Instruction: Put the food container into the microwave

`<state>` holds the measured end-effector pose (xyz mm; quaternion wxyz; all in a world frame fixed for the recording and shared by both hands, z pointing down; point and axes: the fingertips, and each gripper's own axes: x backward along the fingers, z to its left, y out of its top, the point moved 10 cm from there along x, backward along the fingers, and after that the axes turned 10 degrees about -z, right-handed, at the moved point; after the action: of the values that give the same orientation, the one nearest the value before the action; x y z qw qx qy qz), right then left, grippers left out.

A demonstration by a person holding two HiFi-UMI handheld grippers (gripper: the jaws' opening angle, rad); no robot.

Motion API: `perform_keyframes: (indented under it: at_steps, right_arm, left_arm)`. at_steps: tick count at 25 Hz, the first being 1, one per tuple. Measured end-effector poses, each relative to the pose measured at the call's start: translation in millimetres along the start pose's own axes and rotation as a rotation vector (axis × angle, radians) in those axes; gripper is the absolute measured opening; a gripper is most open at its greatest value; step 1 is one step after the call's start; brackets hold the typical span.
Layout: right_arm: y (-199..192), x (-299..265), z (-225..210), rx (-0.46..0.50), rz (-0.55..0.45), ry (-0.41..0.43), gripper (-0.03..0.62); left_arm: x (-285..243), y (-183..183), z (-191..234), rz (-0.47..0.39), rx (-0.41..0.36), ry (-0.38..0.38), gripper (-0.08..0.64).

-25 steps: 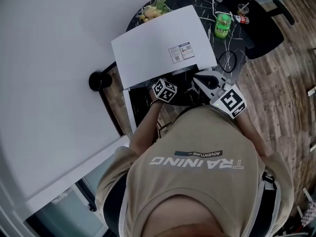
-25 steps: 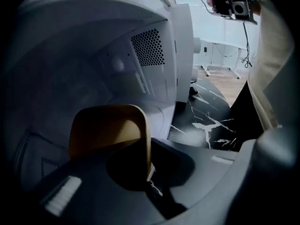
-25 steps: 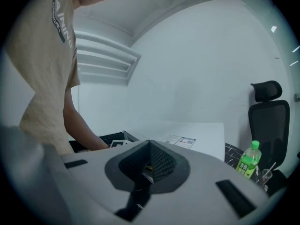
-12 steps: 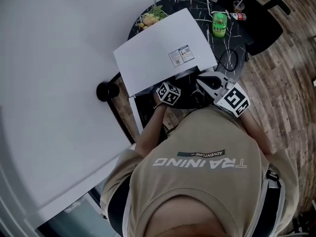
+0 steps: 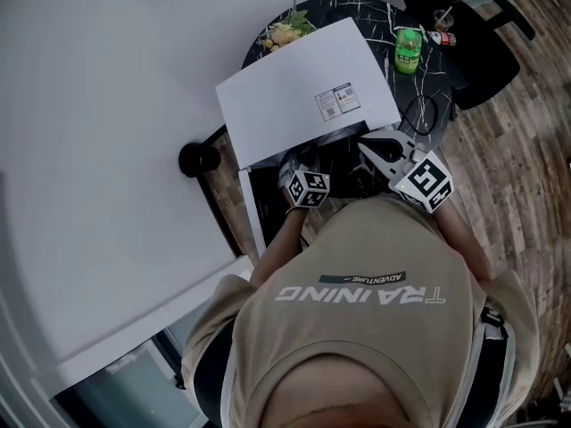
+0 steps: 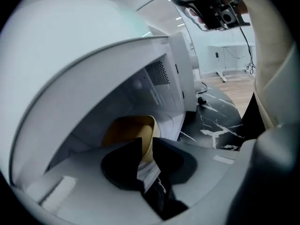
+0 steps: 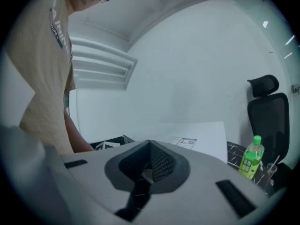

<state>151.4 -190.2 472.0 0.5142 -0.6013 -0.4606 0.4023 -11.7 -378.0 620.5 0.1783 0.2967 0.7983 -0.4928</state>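
Inside the microwave, the left gripper clamps the rim of the food container to set it down — the right gripper, fingers closed on nothing, hangs clear.

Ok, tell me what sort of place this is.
Probably an office break corner rather than a home kitchen: a white microwave sits on a small black marbled table, with a black office chair beside it and a green bottle on the table.

Left hand-held gripper reaches forward, forearm extended, jaws clamped on the container wall; right hand-held gripper beside it, jaws together
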Motion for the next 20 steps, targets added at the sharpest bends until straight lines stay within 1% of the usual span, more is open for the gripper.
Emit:
perform_keyframes:
  at_steps: [2,4,5,6,7,9,12,14,17,18,20]
  right_arm:
    - [3,-2,0,0.012,0.002,0.012,0.009]
    - [5,-3,-1,0.026,0.012,0.023,0.009]
    - [6,-4,-1,0.037,0.016,0.033,0.009]
    - [8,-6,-1,0.048,0.019,0.051,0.009]
    - [9,-8,0,0.056,0.021,0.072,0.009]
    - [11,-13,0,0.061,0.032,0.108,0.009]
    - [18,-20,0,0.073,0.05,0.134,0.009]
    - [27,-24,-1,0.087,0.054,0.102,0.009]
    - [41,-31,-6,0.108,0.053,0.003,0.009]
    - [44,-35,-8,0.112,0.05,-0.009,0.009]
    - [50,-43,-11,0.115,0.043,-0.011,0.009]
  left_arm:
    - [16,-4,-2,-0.013,0.08,0.021,0.067]
    - [29,-3,-6,-0.042,0.137,0.009,0.066]
    - [36,0,-8,-0.057,0.155,0.009,0.057]
    - [43,3,-9,-0.071,0.173,0.015,0.024]
    - [50,7,-8,-0.086,0.197,0.023,0.009]
    - [62,18,-5,-0.123,0.265,0.04,0.009]
    - [87,43,3,-0.204,0.377,0.046,0.009]
    - [106,63,10,-0.275,0.455,0.041,0.009]
    - [124,86,24,-0.386,0.578,0.04,0.009]
    - [127,91,30,-0.415,0.596,0.04,0.009]
    - [131,101,43,-0.456,0.581,0.053,0.009]
